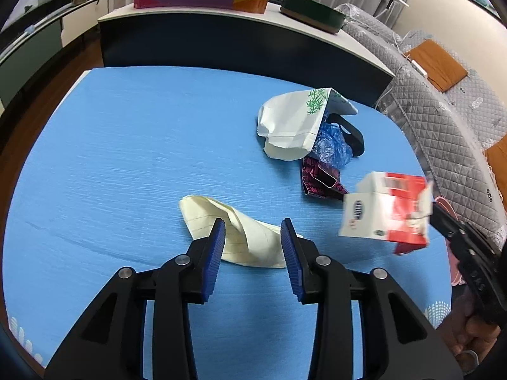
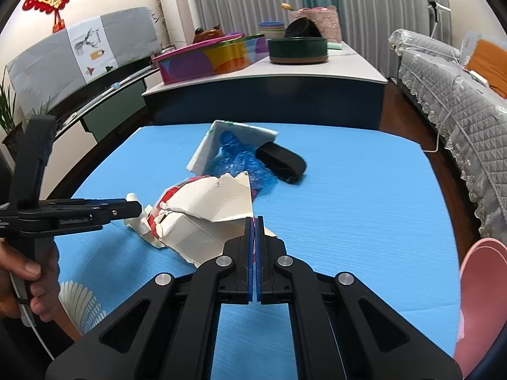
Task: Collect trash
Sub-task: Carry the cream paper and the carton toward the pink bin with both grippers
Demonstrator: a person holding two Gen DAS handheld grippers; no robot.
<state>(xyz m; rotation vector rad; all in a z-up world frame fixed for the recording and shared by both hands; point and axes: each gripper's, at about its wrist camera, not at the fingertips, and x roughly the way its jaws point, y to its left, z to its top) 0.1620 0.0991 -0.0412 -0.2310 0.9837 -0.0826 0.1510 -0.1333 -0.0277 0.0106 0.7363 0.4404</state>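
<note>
A cream sheet of folded paper (image 1: 206,212) lies on the blue table top (image 1: 126,158). My left gripper (image 1: 253,223) stands open over it, a blue pad on each side of the paper's near end and neither pressing on it. My right gripper (image 2: 256,218) is shut on the torn flap of a red and white carton (image 2: 202,215), which hangs above the table at the right of the left wrist view (image 1: 383,209). Further back lies a heap: a white paper bag with green leaves (image 1: 291,123), a crumpled blue plastic bag (image 1: 332,145), a black case (image 1: 355,139) and a dark red wrapper (image 1: 317,180).
A pink bin (image 2: 481,285) stands past the table's right edge. Behind the table a long low cabinet (image 2: 317,63) carries a colourful box (image 2: 209,60) and a green round tin (image 2: 298,49). A grey quilted sofa (image 2: 450,104) runs along the right.
</note>
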